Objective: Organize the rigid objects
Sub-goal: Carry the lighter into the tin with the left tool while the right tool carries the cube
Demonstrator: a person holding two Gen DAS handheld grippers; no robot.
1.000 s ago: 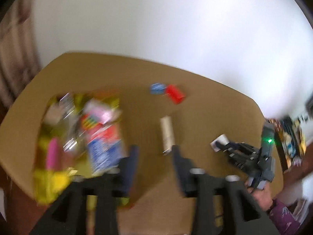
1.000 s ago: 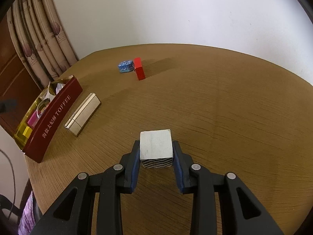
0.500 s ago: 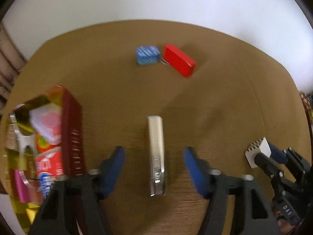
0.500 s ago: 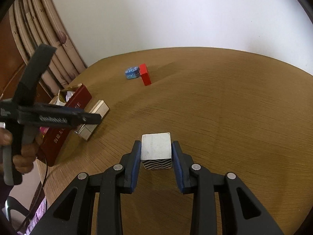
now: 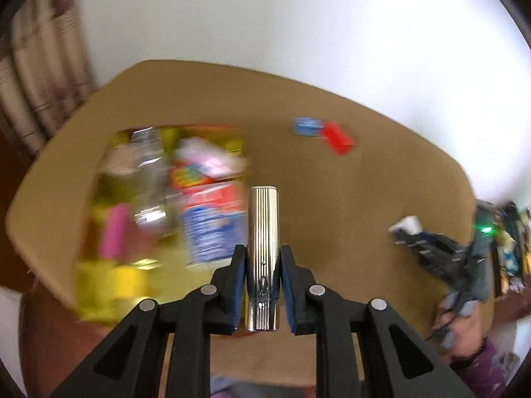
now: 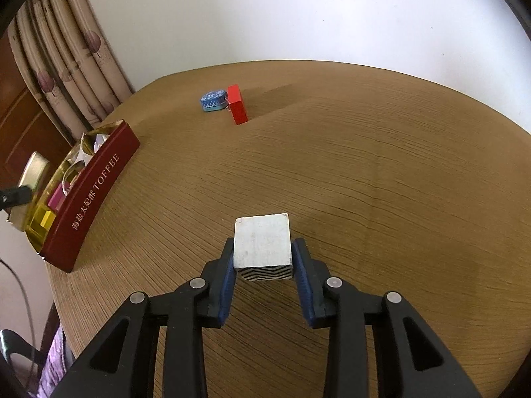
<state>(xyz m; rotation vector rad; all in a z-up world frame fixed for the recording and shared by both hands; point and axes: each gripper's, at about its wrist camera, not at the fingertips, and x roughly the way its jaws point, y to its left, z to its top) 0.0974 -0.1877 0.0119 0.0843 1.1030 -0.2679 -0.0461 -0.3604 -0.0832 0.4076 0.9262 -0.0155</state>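
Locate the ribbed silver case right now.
Left wrist view, centre: the ribbed silver case is clamped in the left tool, raised over the table beside the toffee box.

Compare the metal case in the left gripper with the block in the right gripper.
The metal case is long, slim, shiny and ribbed; the block is a squat, matte white cube with a zigzag-patterned face. The case sticks out well past its pads; the block barely does. Both are clamped: one in the left gripper, one in the right gripper.
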